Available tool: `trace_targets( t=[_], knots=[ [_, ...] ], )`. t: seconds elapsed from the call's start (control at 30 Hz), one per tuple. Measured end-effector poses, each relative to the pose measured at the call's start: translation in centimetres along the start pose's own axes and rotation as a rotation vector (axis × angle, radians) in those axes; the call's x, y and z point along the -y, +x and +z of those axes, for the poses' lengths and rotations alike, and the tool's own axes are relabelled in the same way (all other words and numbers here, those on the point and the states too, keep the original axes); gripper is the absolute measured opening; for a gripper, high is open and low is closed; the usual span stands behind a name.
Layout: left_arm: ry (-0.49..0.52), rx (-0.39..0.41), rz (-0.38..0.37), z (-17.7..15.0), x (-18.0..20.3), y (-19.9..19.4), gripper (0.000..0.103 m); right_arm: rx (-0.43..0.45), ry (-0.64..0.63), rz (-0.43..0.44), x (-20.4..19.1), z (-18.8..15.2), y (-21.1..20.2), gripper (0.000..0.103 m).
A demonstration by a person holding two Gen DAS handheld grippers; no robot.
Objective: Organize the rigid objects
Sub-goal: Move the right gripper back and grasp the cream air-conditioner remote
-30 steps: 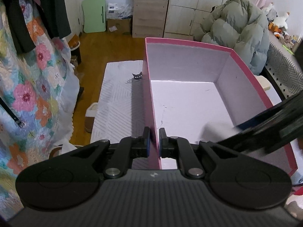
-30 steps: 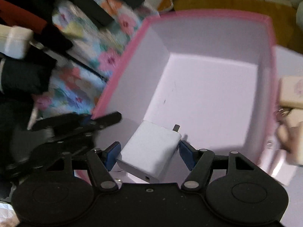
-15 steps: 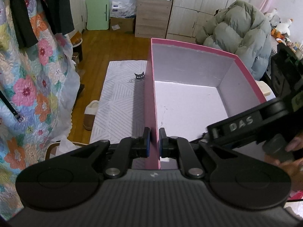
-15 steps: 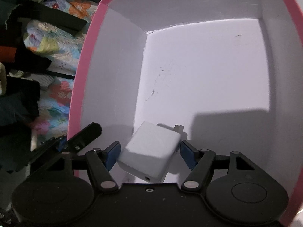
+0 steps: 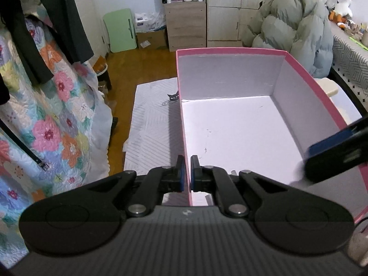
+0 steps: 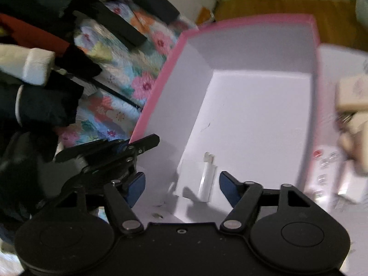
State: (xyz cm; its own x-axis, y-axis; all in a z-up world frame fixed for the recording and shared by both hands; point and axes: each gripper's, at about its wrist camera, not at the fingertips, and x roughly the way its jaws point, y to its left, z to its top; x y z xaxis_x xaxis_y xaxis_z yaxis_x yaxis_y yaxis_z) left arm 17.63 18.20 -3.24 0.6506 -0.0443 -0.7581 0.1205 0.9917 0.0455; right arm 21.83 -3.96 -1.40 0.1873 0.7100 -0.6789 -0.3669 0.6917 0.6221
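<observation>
Left tool: the left tool [image 5: 186,170] is clenched on the near left wall of the pink box [image 5: 306,71], one pad outside and one inside, steadying it.
Box: a stiff, light cardboard carton with a pink rim and pale lining; it likely slides easily, so the pinch on its wall looks useful while things go in.
Charger: the white charger [image 6: 197,179] lies on the box floor in the near corner, its plug prongs pointing toward the far wall, between the right tool's fingers but touching neither.
Handling: hard, smooth plastic, light and rigid, probably slippery on its glossy faces; the two flat broad sides are the best place to take hold, clear of the prongs.
Right tool: the right tool [image 6: 181,185] hangs released above the near end of the box, jaws spread wide with nothing between the pads.
Waiting items: a white remote control [image 6: 324,172] and cream-coloured blocks [image 6: 352,94], blurred, lie outside the box's right wall.
Surface and room: a pale tabletop [image 6: 333,62] carries them; a floral quilt [image 5: 46,124], wooden floor [image 5: 128,69] and grey puffer coat [image 5: 289,20] surround it.
</observation>
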Motion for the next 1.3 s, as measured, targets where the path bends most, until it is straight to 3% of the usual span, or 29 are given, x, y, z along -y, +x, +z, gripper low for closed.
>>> trace_targets(
  t=[0.13,0.17,0.43,0.57,0.73,0.83,1.07,1.2,1.3],
  knots=[
    [-0.011,-0.003,-0.009,0.0,0.0,-0.1,0.004,0.078,-0.035,0.035,1.0,-0.1,-5.1,0.074],
    [-0.013,-0.004,-0.015,0.0,-0.1,-0.1,0.004,0.093,-0.045,0.005,1.6,0.0,-6.2,0.074],
    [-0.011,-0.002,-0.013,-0.1,-0.3,-0.2,0.004,0.137,-0.334,-0.397,6.3,-0.5,-10.4,0.074],
    [-0.028,-0.007,-0.031,0.1,-0.5,-0.2,0.004,0.093,-0.518,-0.522,8.6,-0.9,-10.1,0.074],
    [-0.03,-0.018,-0.042,0.3,-0.7,0.0,0.005,-0.039,-0.826,-0.612,9.2,-1.4,-8.0,0.074],
    [-0.038,-0.031,-0.042,0.5,-0.8,0.1,0.005,-0.137,-0.961,-0.572,9.0,-0.7,-7.3,0.074],
    [-0.025,-0.041,-0.026,0.6,-0.6,0.2,0.004,-0.335,-1.093,-0.489,9.6,1.8,-4.6,0.072],
    [-0.043,-0.056,-0.031,0.8,-0.7,0.5,0.004,-0.369,-1.138,-0.453,9.7,1.7,-3.5,0.069],
    [-0.054,-0.06,-0.031,0.9,-0.9,0.7,0.004,-0.368,-1.087,-0.412,9.7,2.6,-3.6,0.063]
  ],
)
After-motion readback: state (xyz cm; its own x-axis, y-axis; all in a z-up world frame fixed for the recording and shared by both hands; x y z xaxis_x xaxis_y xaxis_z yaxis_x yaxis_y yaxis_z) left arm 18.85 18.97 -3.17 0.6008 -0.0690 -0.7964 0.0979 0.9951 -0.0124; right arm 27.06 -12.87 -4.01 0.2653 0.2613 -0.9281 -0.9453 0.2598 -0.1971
